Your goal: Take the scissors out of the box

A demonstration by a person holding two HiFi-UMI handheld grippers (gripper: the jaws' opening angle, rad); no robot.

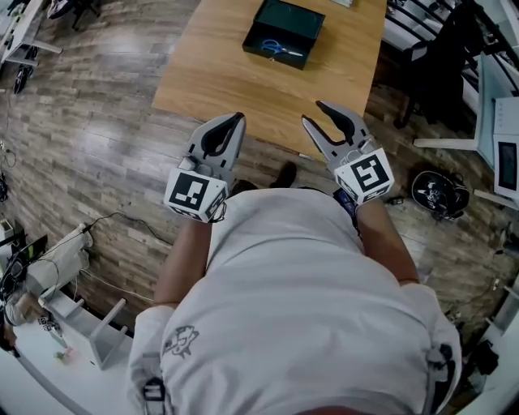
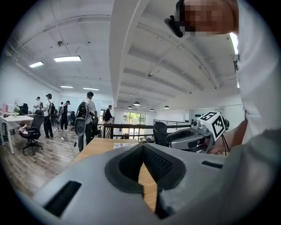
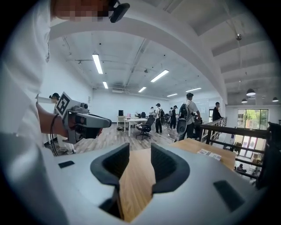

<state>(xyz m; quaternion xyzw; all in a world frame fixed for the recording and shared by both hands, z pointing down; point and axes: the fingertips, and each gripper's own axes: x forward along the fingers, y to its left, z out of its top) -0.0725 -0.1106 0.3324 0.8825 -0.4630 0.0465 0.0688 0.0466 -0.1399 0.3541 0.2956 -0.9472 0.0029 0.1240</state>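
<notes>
Light wooden table (image 1: 235, 81) on grey-brown plank floor (image 1: 89, 154). Open dark green metal box (image 1: 293, 18) near table's far edge, blue-handled scissors (image 1: 280, 49) lying inside it, well apart from both grippers.

Left gripper (image 1: 238, 117) over table's near edge, jaws together at tips, nothing between. Right gripper (image 1: 312, 112) beside it, jaws apart, empty.

Open-plan room: white ceiling with strip lights (image 3: 97, 63), standing people with backpacks (image 2: 85, 118), black office chair (image 2: 33, 129). Black helmet (image 1: 438, 193) on floor right of table.

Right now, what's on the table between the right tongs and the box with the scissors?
Nothing. The head view shows only bare wooden table between the right tongs and the box.
</notes>
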